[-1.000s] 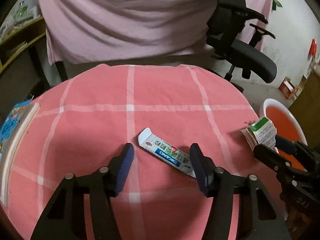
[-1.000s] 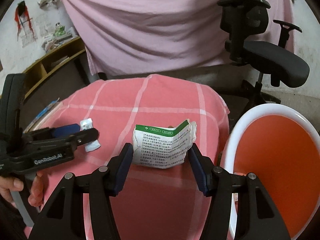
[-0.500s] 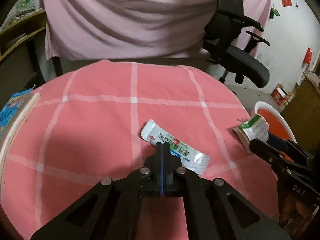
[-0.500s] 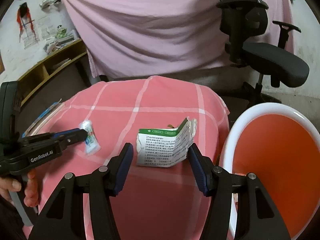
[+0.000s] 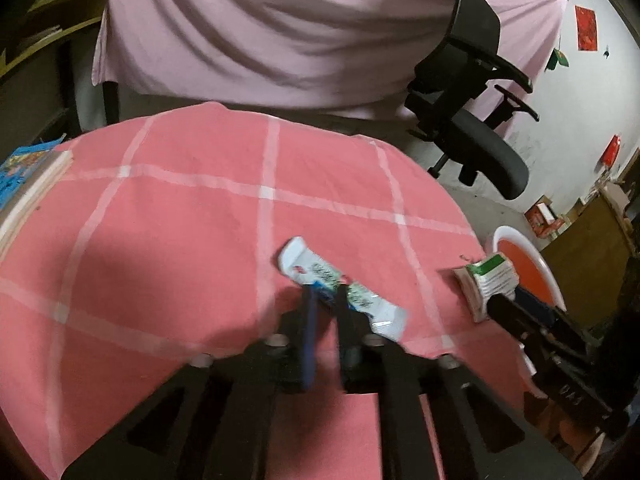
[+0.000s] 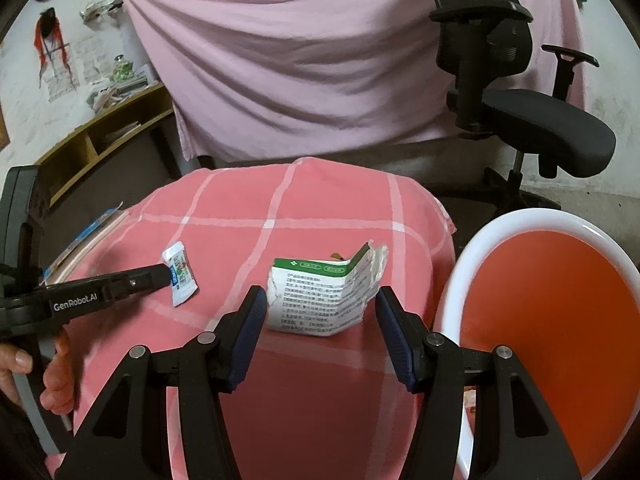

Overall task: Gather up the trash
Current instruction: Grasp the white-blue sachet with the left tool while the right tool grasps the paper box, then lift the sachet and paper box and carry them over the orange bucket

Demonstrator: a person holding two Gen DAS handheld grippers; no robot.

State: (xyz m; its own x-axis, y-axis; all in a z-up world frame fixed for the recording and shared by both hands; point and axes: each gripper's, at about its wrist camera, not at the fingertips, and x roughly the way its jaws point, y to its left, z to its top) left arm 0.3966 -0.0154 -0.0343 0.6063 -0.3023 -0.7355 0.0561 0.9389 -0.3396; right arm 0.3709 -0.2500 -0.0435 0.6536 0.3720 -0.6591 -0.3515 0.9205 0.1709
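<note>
A: Starting with the left wrist view, what is the left gripper (image 5: 325, 300) doing?

B: Its jaws are standing close together low in the middle of the frame, pinching the middle of the white toothpaste tube (image 5: 340, 288). The tube is lying slantwise across the fingertips, its flat end poking toward the upper left and its other end toward the lower right, over the pink checked cloth (image 5: 180, 216) that is covering the worktop. The picture is smeared here, so I cannot tell whether the tube is touching the cloth.

A: Anything at the right edge?

B: The torn green-and-white carton (image 5: 486, 282) is sitting near the cloth's right edge, with the right gripper's dark fingers just below it. Beyond it the white bin (image 5: 546, 268) with its orange inside is standing on the floor. A stack of books (image 5: 28, 184) is lying at the left edge, and a black office chair (image 5: 476, 120) is standing at the upper right.

A: And the right wrist view?

B: The right gripper (image 6: 320, 332) is standing with its jaws wide apart at the bottom centre. The carton (image 6: 326, 298) is lying between the two blue pads, and neither pad is touching it. At the left, the left gripper (image 6: 170, 272) is clamping the tube (image 6: 180, 272). The bin (image 6: 464, 280) is filling the lower right, just beside the worktop.
</note>
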